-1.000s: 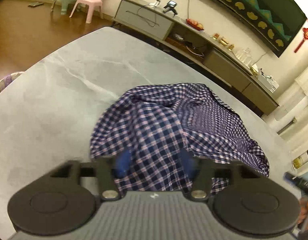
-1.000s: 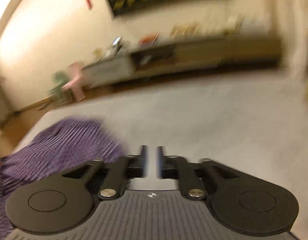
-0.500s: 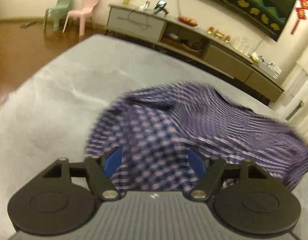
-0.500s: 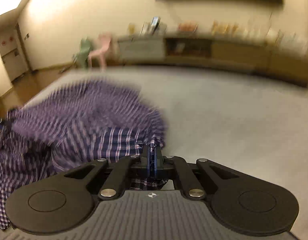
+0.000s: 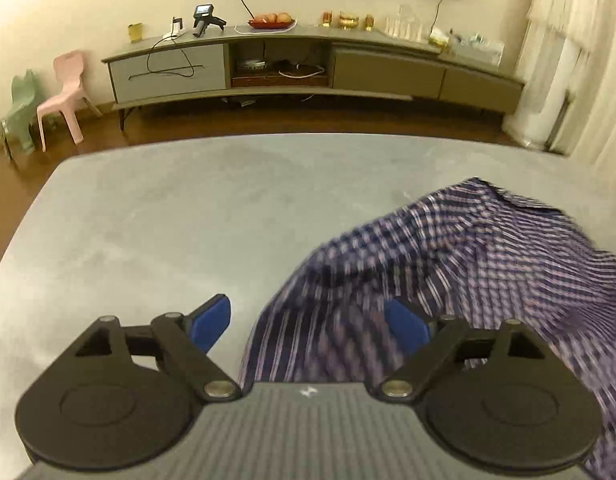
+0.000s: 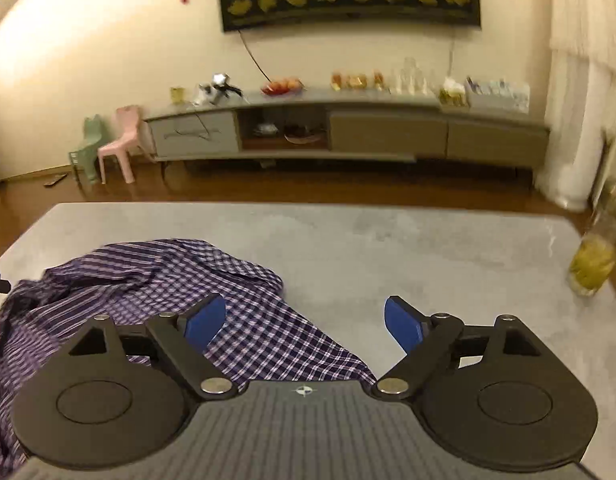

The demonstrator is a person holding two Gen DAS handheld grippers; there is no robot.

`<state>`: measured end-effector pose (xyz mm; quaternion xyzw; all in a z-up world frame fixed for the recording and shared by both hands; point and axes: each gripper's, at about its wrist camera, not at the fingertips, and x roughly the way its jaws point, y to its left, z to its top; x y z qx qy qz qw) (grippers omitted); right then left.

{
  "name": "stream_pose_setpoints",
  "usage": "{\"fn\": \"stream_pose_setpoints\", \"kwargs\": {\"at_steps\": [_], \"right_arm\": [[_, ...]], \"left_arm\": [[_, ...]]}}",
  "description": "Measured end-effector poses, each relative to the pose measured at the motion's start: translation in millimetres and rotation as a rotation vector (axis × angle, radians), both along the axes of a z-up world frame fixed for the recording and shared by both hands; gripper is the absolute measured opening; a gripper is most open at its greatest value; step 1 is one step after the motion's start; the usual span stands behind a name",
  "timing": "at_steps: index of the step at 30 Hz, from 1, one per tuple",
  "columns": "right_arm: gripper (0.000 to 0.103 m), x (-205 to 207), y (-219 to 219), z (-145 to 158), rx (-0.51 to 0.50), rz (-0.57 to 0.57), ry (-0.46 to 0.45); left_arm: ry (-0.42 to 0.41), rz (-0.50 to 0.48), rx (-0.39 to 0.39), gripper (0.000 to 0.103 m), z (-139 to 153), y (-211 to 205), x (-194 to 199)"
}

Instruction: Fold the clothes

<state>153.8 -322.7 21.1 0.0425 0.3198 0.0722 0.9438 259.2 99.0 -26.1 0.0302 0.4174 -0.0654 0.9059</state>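
**Checked shirt crumpled on grey table, both tongs spread**

Lies in a loose heap on the grey table (image 6: pixel 387 240): a purple-and-navy checked shirt (image 6: pixel 156 276), at the near left in the right wrist view, at the near right and blurred in the left wrist view (image 5: pixel 487 248). Bunched and wrinkled, not folded, with one flap running near, under the tool body.

Left gripper (image 5: pixel 309 326): jaws opening, blue pads wide apart, shirt cloth lying between them toward the right pad, pressed by neither as far as can be seen. Right gripper (image 6: pixel 304 326): jaws opening too, pads spread wide, a corner of the shirt and bare table between them, nothing pinched.

No readable writing or brand anywhere; only a small compass-like mark on each tool body.

On the table's far right edge, a clear glass (image 6: pixel 593 268) with yellowish-green contents, well apart from the shirt.

Beyond the table, wooden floor and a long low cabinet (image 5: pixel 308 68) against the far wall. On its top: a red dish of orange fruit (image 5: pixel 271 21), a small yellow cup (image 5: pixel 135 33), gold-coloured vessels (image 5: pixel 347 20), clear glassware (image 5: pixel 403 26), a dark handheld device (image 5: pixel 206 20) with a trailing cable. In its open middle compartment, small items too dim to name. To the left, a pink chair (image 5: pixel 64 96) and a green chair (image 5: pixel 20 112), side by side.
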Motion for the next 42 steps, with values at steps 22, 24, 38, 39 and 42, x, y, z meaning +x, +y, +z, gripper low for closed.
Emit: {"fn": "stream_pose_setpoints", "kwargs": {"at_steps": [22,24,38,39,42], "right_arm": [[0.001,-16.6,-11.8,-1.7,0.019,0.076,-0.065],[0.0,-42.7,-13.4,30.9,0.015,0.069,-0.15],[0.0,-158.7,20.6,221.8,-0.201,0.039,-0.672],[0.0,-159.1,22.8,236.5,-0.217,0.035,-0.71],[0.0,-125.7,31.0,269.7,-0.26,0.009,-0.745]], "left_arm": [[-0.187,-0.119,-0.022,0.001,31.8,-21.0,-34.0],[-0.261,-0.123,-0.049,0.001,63.7,-14.2,-61.4],[-0.715,0.006,-0.175,0.001,247.2,23.7,-140.2],[-0.745,0.017,-0.176,0.001,261.0,22.3,-139.2],[-0.704,0.089,-0.151,0.001,274.2,23.6,-88.0]]}}
